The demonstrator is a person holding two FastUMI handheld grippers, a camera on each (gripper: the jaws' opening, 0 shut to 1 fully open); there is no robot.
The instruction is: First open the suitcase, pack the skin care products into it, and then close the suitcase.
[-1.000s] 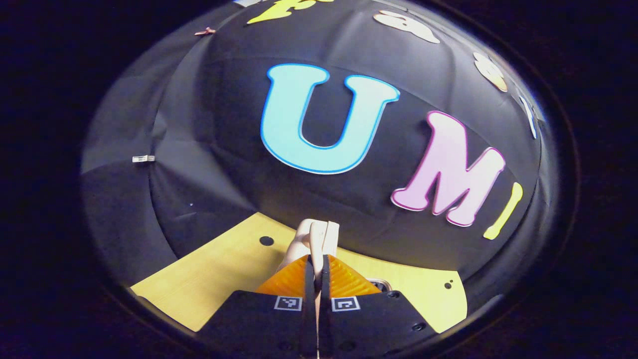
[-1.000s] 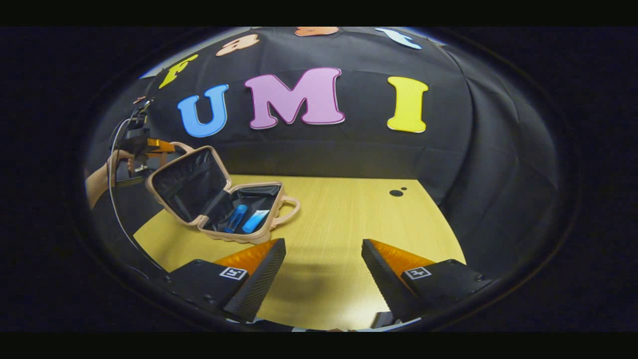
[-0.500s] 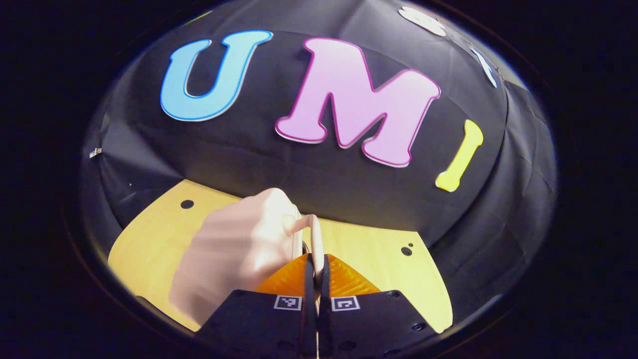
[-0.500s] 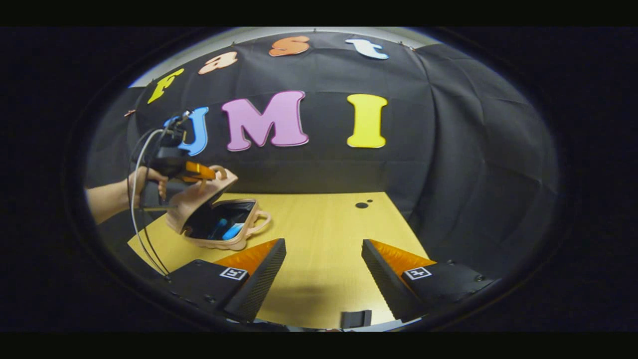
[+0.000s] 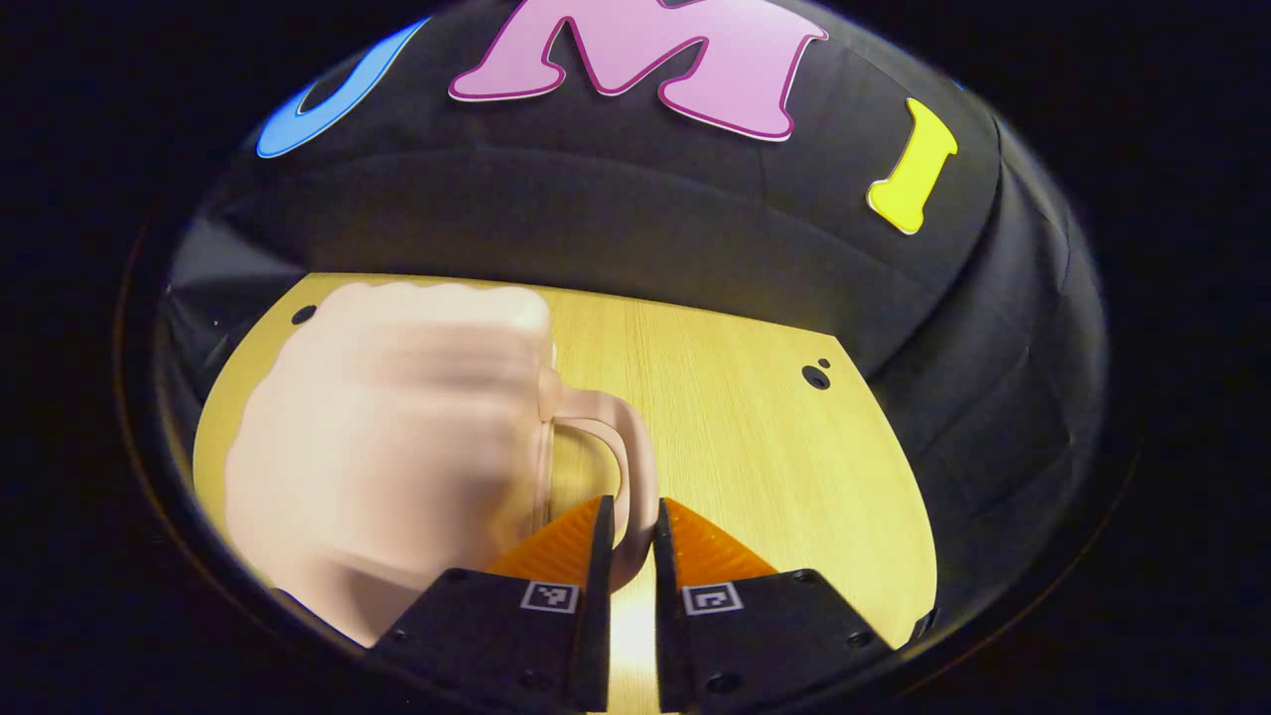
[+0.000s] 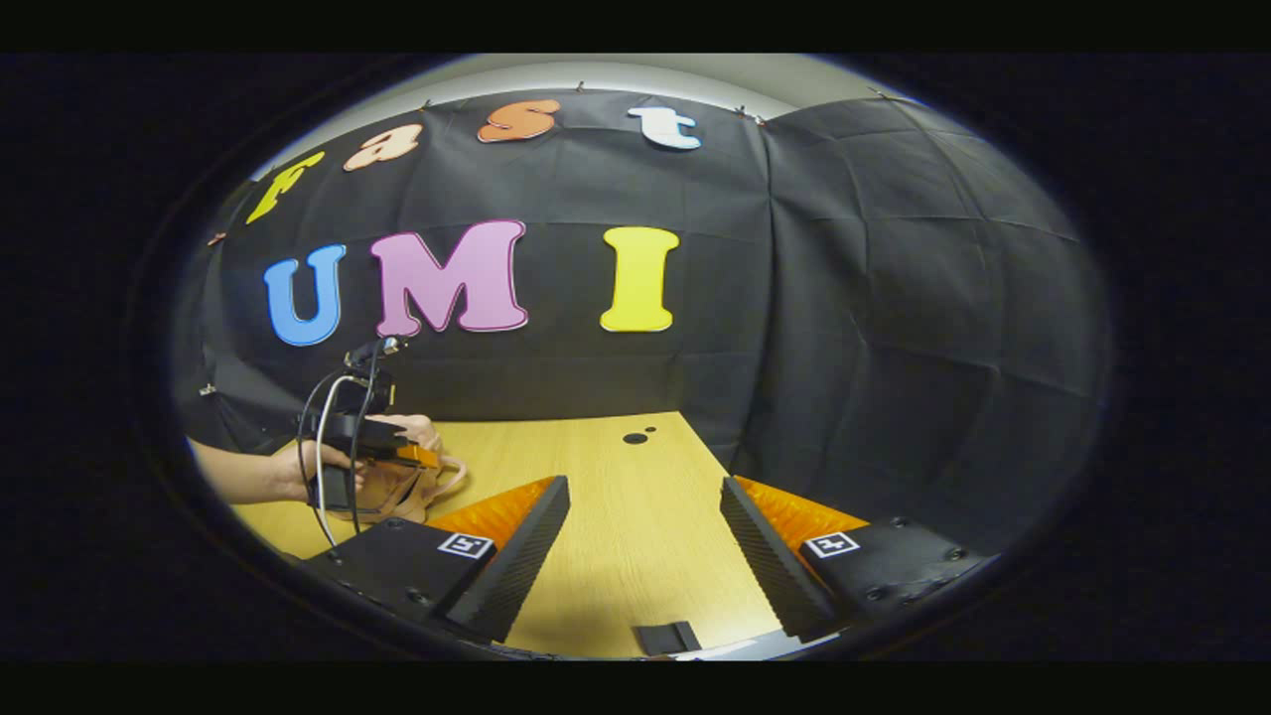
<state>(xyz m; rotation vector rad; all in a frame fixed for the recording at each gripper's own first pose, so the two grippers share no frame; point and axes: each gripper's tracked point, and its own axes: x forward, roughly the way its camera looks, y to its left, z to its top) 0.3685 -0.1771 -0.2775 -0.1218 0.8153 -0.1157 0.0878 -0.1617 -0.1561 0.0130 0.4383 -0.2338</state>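
Within a second the left gripper point(image 5: 626, 541), jaws pinching the lid's curved handle point(image 5: 621, 462), has swung the pale pink ribbed suitcase point(image 5: 397, 447) shut at nine o'clock on the wooden table point(image 6: 635, 556), so packing looks finished, while the right gripper point(image 6: 645, 556) idles, jaws apart.

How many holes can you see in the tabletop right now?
3 in the left gripper view: one hole at the far left corner past the suitcase, and a large and small pair far right. The suitcase may hide others.
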